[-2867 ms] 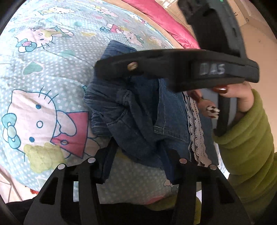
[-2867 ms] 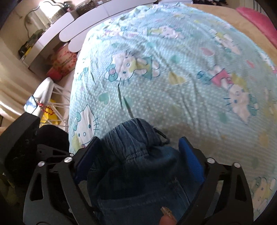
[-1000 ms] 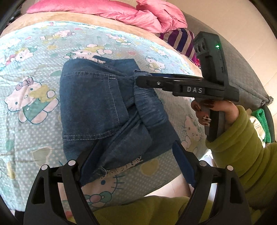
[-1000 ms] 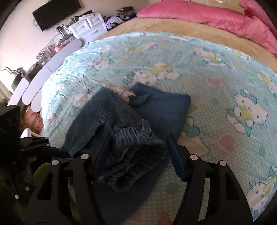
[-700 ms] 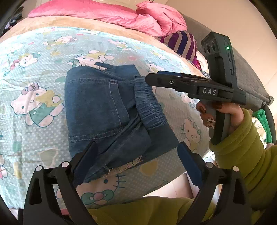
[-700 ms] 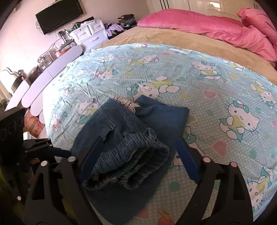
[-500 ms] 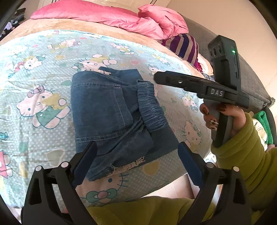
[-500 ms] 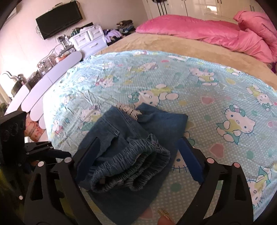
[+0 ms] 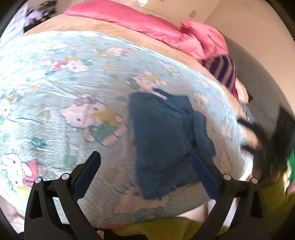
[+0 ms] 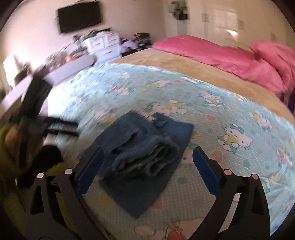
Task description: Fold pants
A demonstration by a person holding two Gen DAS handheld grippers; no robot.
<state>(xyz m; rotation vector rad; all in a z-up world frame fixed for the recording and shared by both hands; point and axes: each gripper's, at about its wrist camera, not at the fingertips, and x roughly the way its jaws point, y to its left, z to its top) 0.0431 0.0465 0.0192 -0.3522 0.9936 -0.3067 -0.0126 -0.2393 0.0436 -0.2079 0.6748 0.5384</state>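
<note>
The blue denim pants [image 9: 162, 133] lie folded in a compact bundle on the cartoon-cat blanket [image 9: 73, 92], elastic waistband rolled toward the near side [image 10: 147, 157]. My left gripper [image 9: 145, 156] hangs above and short of them, jaws wide and empty. The jaws of my right gripper [image 10: 148, 149] are opening with nothing pressed between them; the bundle lies on the bed beyond the pads. Each gripper shows as a dark blur in the other's view, the right gripper [image 9: 243, 135] and the left gripper [image 10: 76, 128], both off the pants' sides. Both views are motion-blurred.
A pink duvet [image 10: 221, 49] and a beige cover [image 10: 166, 61] lie at the bed's far end, with a striped purple cushion [image 9: 223, 68] near its corner. White drawers [image 10: 103, 44] and a wall screen [image 10: 79, 16] stand beyond. Yellow-green sleeves [image 9: 184, 225] fill the near edge.
Both grippers let go of the pants, widened their jaws and drew back and up from the bundle. The pants stay folded on the blanket, now smaller and farther off in both views.
</note>
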